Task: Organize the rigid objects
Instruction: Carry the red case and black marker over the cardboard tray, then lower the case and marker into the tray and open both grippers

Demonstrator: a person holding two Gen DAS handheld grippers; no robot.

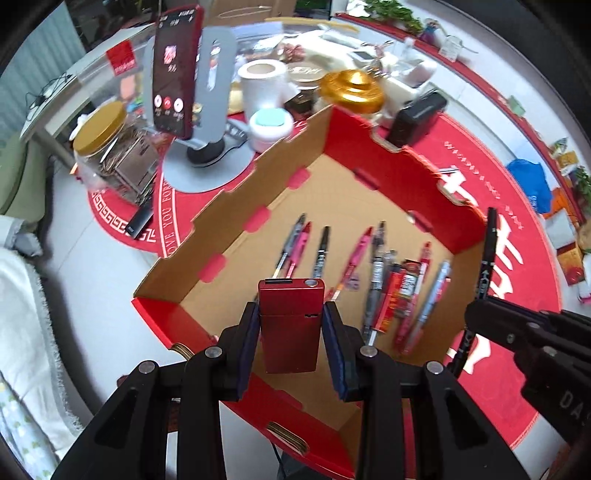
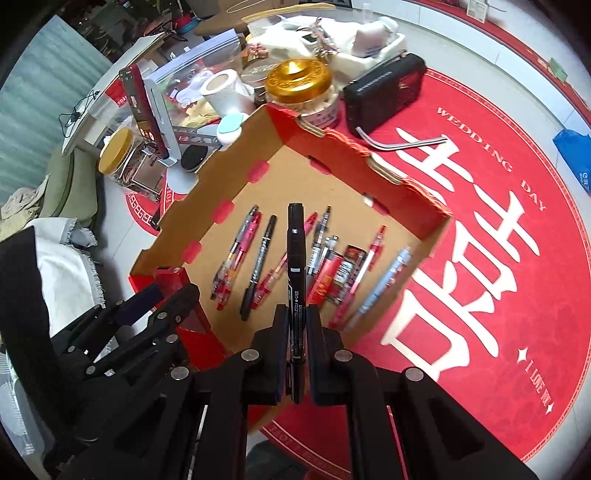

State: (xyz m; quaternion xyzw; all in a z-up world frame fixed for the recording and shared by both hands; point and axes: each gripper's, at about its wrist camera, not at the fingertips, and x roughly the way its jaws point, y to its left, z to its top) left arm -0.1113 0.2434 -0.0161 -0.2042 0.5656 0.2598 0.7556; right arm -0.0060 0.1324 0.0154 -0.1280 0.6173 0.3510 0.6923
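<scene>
Place: a lived-in home room.
Floor: pale tiles under a round red wedding rug (image 2: pixel 480 229).
Left: green cushion (image 2: pixel 70 181), white fringed blanket (image 2: pixel 62 269).
Far: toilet roll (image 1: pixel 262 83), gold-lidded jars (image 1: pixel 351 88), phone on stand (image 1: pixel 175 70), houseplants (image 1: pixel 399 14).

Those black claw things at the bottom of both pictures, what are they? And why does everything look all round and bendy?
They are grippers, tongs with two fingers, and a person holds one in each hand. A small camera sits on each one and looks along its fingers, so you get two pictures of the same place. The lens sees very wide, which bends everything.

The left gripper is shut on a small red case. The right gripper is shut on a black marker.

Below them is a cardboard box, red outside and brown inside. Pens lie side by side on its bottom. The box rests on a round red mat. Behind it are jars with gold lids, a roll of paper and a phone on a stand.
</scene>
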